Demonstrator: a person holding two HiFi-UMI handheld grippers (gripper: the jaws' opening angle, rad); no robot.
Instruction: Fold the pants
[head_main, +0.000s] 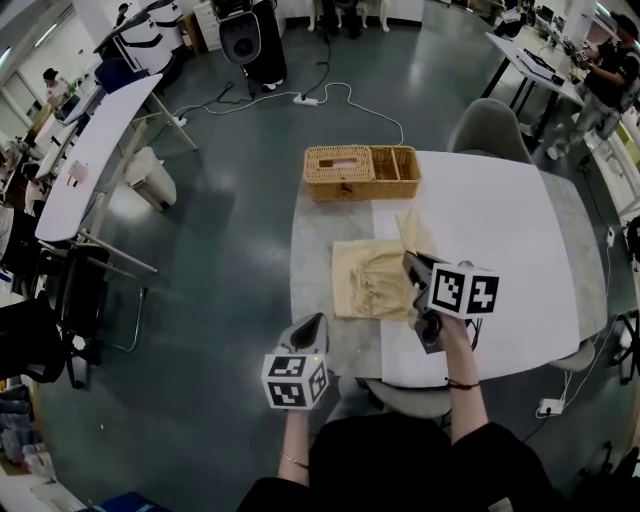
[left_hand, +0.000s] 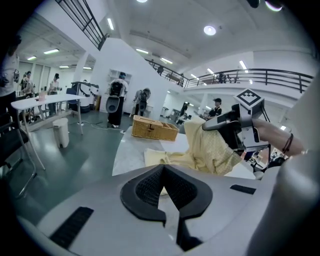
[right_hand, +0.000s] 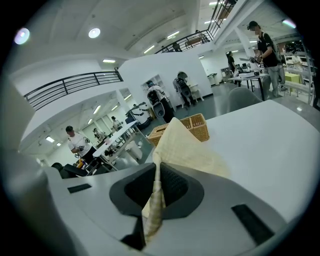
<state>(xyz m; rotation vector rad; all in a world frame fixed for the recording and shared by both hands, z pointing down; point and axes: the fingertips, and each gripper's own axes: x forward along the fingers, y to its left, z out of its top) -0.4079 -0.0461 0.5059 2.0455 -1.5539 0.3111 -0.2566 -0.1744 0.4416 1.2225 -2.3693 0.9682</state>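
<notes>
The pale yellow cloth pants (head_main: 372, 285) lay bunched on the white desk (head_main: 500, 220). The right gripper (head_main: 413, 262) had its fingers closed on a lifted edge, which I took for a fold in progress. The left gripper (head_main: 316, 322) hung near the desk's edge, its fingers shut and empty. Next, the held edge needed laying flat across.

Head view: high above the person, steeply down, wide enough for the whole table (head_main: 500, 230) and the surrounding floor. Left gripper view: low at the table's near edge, facing across it. Right gripper view: low over the tabletop, pants (right_hand: 182, 145) close to the lens. All three share the wicker basket (head_main: 362, 172).
</notes>
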